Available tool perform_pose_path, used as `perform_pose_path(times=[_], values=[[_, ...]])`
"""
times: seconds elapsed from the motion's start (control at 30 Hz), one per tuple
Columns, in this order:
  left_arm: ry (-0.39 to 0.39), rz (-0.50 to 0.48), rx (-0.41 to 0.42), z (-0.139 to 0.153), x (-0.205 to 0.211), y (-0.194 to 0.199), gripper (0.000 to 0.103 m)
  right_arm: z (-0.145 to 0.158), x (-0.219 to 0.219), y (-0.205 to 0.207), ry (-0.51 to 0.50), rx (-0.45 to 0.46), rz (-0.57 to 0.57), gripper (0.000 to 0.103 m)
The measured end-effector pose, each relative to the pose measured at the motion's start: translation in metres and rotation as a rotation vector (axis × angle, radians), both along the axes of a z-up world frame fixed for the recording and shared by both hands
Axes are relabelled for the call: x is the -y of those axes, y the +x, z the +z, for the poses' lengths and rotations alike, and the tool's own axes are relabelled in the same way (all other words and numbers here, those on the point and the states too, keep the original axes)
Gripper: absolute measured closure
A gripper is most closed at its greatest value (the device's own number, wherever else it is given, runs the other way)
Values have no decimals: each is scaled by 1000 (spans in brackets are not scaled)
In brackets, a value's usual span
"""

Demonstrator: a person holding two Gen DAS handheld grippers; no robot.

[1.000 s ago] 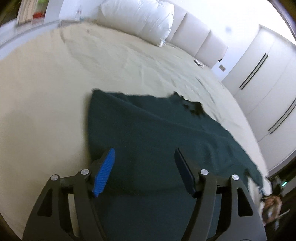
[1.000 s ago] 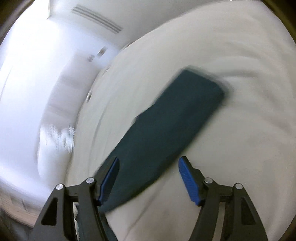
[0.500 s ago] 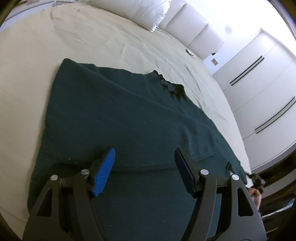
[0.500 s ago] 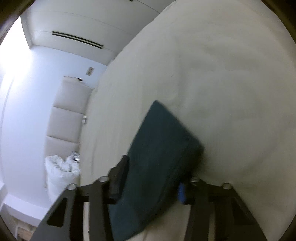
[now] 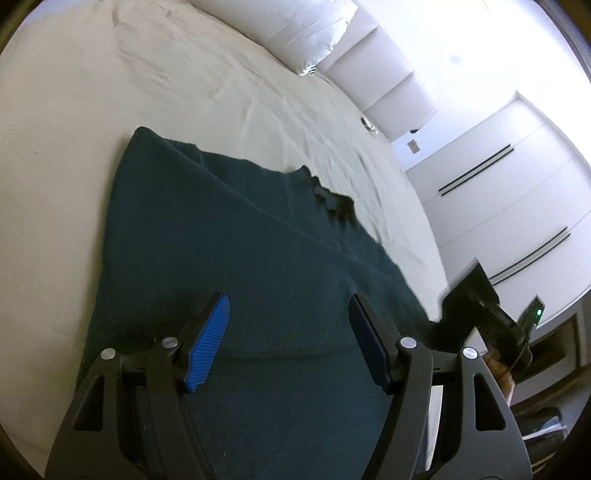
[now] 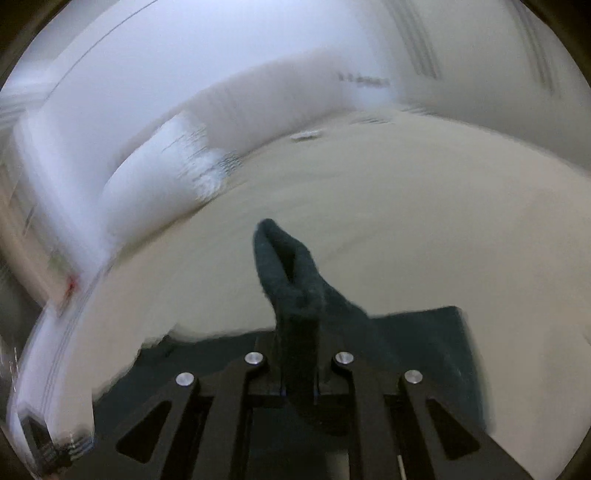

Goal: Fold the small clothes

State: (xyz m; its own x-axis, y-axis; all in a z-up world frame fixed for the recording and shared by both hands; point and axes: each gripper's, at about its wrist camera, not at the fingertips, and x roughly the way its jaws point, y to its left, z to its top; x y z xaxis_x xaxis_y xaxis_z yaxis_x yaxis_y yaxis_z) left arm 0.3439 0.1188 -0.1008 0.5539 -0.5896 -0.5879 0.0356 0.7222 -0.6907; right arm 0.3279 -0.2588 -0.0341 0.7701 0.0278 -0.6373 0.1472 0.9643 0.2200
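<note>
Left wrist view: a dark teal knitted garment (image 5: 236, 266) lies spread flat on the cream sheet of a bed (image 5: 110, 81), its weave fine and even, with a darker, ragged patch at its far edge. Its long axis runs from the bed's near edge, under the camera, diagonally toward the far side where a white pillow (image 5: 295, 29) rests against the padded headboard (image 5: 388, 96). The left gripper (image 5: 288, 339) hovers over the garment's near part with its blue-padded fingers (image 5: 208, 343) set wide apart and nothing between them. At the garment's right-hand edge the right gripper (image 5: 480, 310) shows as a black body with a small green light; what it grips cannot be told from here. White wardrobe doors (image 5: 517, 206) with dark bar handles stand beyond the bed. No writing or label is legible. Right wrist view (blurred): the right gripper (image 6: 298, 384) has its fingers drawn together, clamped on a bunched fold of the garment (image 6: 291, 273), which rises forward as a narrow tongue above the sheet (image 6: 406, 221); the rest lies below, across the frame's lower part. No lettering is readable.
</note>
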Motion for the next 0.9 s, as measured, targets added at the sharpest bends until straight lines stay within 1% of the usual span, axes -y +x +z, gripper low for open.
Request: perform_pose_path(times=[0.03, 0.07, 0.1, 0.13, 0.17, 0.27, 0.33, 0.4, 0.43, 0.47, 0.5, 0.57, 0.6, 0.67, 0.73, 0.77, 0.83, 0.9], values=[[-13, -1, 2, 1, -2, 1, 37, -8, -43, 11, -41, -12, 90, 93], [-25, -2, 3, 1, -4, 2, 37, -19, -79, 20, -88, -24, 155, 93], [-44, -5, 3, 1, -6, 4, 37, -28, -102, 24, -115, -36, 195, 93], [-57, -7, 2, 1, -7, 4, 37, -44, -134, 31, -147, -63, 252, 93], [-66, -8, 3, 2, -8, 5, 37, -58, -155, 35, -169, -85, 282, 93], [-93, -28, 0, 4, -9, 8, 37, -89, -189, 46, -242, -140, 339, 93], [-112, -58, -12, 2, -2, 15, 37, -102, -199, 43, -230, -165, 347, 93], [-128, -77, -32, -2, 3, 22, 37, -105, -199, 40, -197, -165, 354, 87], [-128, -84, -54, -6, 7, 27, 37, -104, -195, 40, -166, -163, 366, 82], [-122, -87, -71, -9, 10, 30, 37, -102, -191, 40, -109, -161, 394, 67], [-114, -100, -90, -12, 15, 34, 37, -102, -189, 27, -79, -157, 407, 48], [-104, -124, -119, -18, 24, 37, 37, -95, -182, 7, -25, -139, 414, 32], [-94, -135, -134, -20, 29, 39, 37, -91, -175, -1, -9, -124, 402, 30], [-90, -151, -151, -23, 36, 42, 37, -87, -156, -21, 29, -124, 372, 29], [-82, -152, -151, -23, 44, 43, 37, -88, -139, -32, 72, -132, 334, 29], [-83, -160, -151, -22, 48, 46, 37, -88, -126, -43, 100, -133, 309, 29], [-78, -171, -153, -21, 55, 47, 37, -84, -107, -65, 138, -118, 272, 29], [-66, -173, -152, -19, 62, 47, 37, -86, -86, -76, 182, -113, 236, 29]])
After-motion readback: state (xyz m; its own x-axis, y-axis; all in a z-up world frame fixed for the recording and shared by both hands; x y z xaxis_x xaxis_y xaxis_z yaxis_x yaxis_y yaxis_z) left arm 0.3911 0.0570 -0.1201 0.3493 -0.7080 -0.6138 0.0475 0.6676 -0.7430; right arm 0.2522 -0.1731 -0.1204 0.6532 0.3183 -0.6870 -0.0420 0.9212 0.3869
